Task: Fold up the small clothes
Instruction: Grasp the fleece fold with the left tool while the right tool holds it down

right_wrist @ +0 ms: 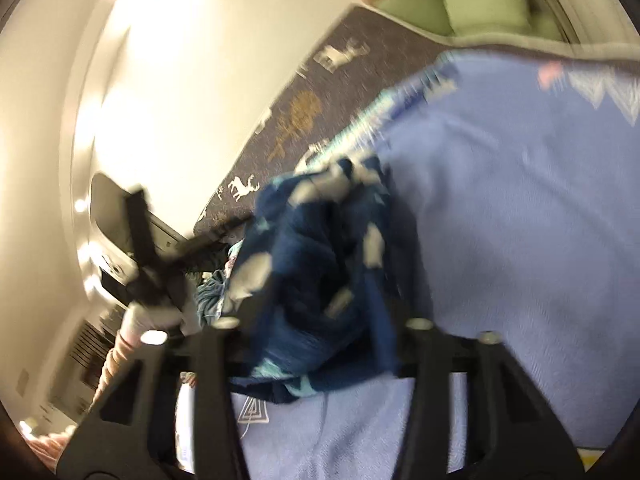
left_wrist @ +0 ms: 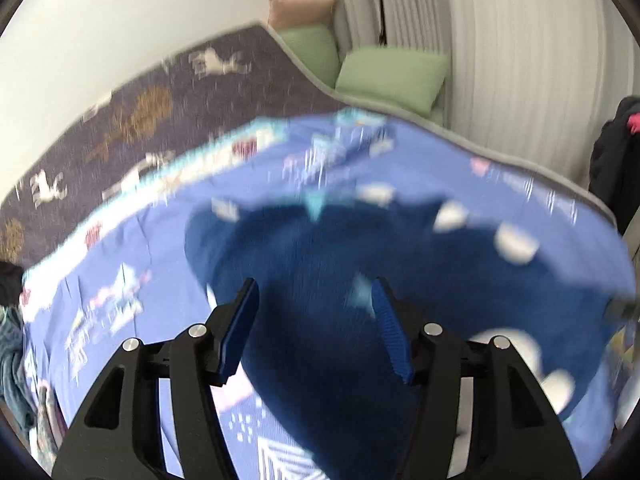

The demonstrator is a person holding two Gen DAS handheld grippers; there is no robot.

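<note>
- Far left in my left view, a pile of clothes [left_wrist: 14, 344] sits at the sheet's edge.
- My left gripper [left_wrist: 314, 328] is spread wide, the navy garment [left_wrist: 340, 280] lying on the blue sheet [left_wrist: 132, 264] between and past its fingers [left_wrist: 236, 332]; whether they touch it, I cannot tell.
- My right gripper [right_wrist: 320, 340] has the garment [right_wrist: 316, 264] bunched between its arms, fingertips hidden: I cannot tell its state.
- Green cushions [left_wrist: 390, 76] lie beyond the bed.
</note>
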